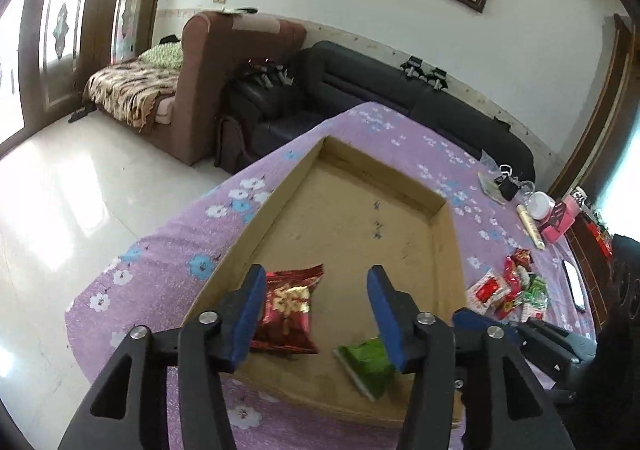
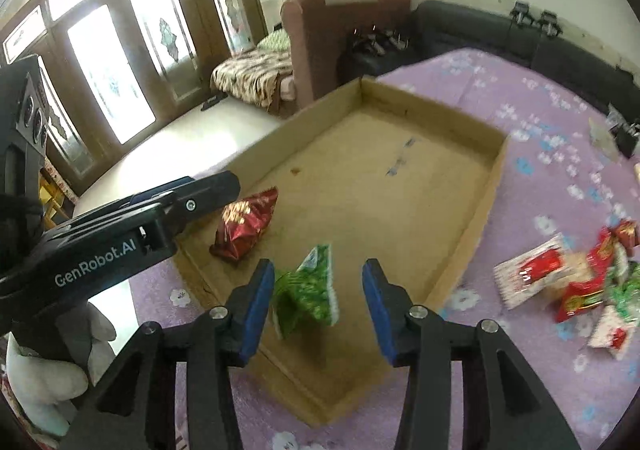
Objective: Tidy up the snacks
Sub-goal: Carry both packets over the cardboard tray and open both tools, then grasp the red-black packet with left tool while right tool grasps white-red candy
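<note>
So far two snacks lie in the cardboard tray (image 2: 472, 218): the green packet (image 2: 306, 290) near its front edge, below the right claw (image 2: 318, 308), whose jaws stand spread with nothing pinched, and the red packet (image 1: 288, 314) just beyond, under the left claw (image 1: 316, 316), also spread and empty. The tray rests on a desk (image 1: 400, 130) under a purple flowered cloth. Most of the job remains, I judge: a heap of snacks (image 2: 580, 282) waits on the cloth right of the tray. Only the right view shows the left claw's body from the side; only the left view shows jars and clutter at the desk's far end.
</note>
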Available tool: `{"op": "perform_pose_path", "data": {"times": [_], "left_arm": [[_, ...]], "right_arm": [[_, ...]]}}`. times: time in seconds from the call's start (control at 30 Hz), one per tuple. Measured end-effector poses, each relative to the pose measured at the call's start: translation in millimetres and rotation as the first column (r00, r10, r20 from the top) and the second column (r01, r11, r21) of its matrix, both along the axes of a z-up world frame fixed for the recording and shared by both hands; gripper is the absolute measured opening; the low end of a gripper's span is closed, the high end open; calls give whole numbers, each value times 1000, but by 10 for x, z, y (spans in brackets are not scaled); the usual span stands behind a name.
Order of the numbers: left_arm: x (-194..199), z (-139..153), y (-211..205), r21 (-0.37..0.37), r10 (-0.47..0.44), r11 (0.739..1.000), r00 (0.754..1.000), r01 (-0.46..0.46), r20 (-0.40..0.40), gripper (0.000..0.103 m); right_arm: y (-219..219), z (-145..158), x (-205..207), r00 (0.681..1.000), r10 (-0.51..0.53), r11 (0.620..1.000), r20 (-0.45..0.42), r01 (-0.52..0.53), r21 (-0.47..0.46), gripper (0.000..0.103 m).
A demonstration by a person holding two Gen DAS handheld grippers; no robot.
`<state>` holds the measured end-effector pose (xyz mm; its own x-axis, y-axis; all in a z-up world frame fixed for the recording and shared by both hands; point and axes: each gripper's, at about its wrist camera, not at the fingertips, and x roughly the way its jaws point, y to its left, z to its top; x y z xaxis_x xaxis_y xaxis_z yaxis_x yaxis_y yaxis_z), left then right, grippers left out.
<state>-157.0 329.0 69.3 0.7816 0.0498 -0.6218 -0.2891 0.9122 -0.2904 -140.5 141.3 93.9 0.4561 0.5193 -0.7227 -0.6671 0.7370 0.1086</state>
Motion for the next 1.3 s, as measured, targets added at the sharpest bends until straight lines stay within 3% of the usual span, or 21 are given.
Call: {"op": "perform_pose_path", "data": {"times": [0.17, 0.3, 0.4, 0.47, 0.57, 0.63, 0.77, 0.97, 1.03, 1.1, 1.17, 1.3], "left_arm": [[-9, 138, -229, 27, -48, 999, 998, 47, 28, 66], [22, 220, -493, 62, -122, 991, 992, 120, 37, 68], [52, 230, -661, 69, -173, 983, 984, 170, 42, 68], [91, 218, -782, 66, -211, 976, 977, 208, 42, 68], [189, 173, -1033, 77, -280, 958, 960, 278, 22, 68], [261, 129, -1203, 69, -328, 942, 945, 327, 3, 68], [357, 70, -1527, 87, -411, 907, 911, 412, -27, 68], [478, -10, -1860, 105, -517, 846, 853, 522, -69, 68], [531, -30, -1918, 105, -529, 839, 845, 534, -80, 68], [568, -31, -1952, 108, -538, 832, 839, 545, -86, 68], [596, -36, -1967, 107, -554, 821, 828, 561, -85, 68], [714, -91, -2049, 105, -588, 795, 802, 597, -104, 68]], "right_arm": [[-427, 130, 49, 995, -81, 997, 55, 80, 12, 53], [-1093, 157, 216, 981, -188, 982, 53, 187, 26, 53], [-1828, 102, 461, 942, -335, 941, -6, 335, 52, 52], [-2361, 12, 651, 893, -446, 891, -66, 450, 62, 52], [-2775, -100, 795, 848, -511, 848, -137, 524, 77, 52], [-2877, -175, 853, 837, -515, 839, -184, 537, 92, 52], [-2776, -261, 935, 852, -485, 856, -197, 509, 93, 52], [-2463, -269, 1010, 903, -420, 903, -92, 425, 53, 52], [-2417, -366, 1096, 916, -367, 924, -165, 380, 54, 52], [-2436, -465, 1136, 905, -305, 936, -297, 343, 82, 53], [-2481, -445, 1085, 906, -252, 942, -339, 310, 129, 53], [-2355, -388, 964, 944, -235, 967, -233, 252, 45, 53]]}}
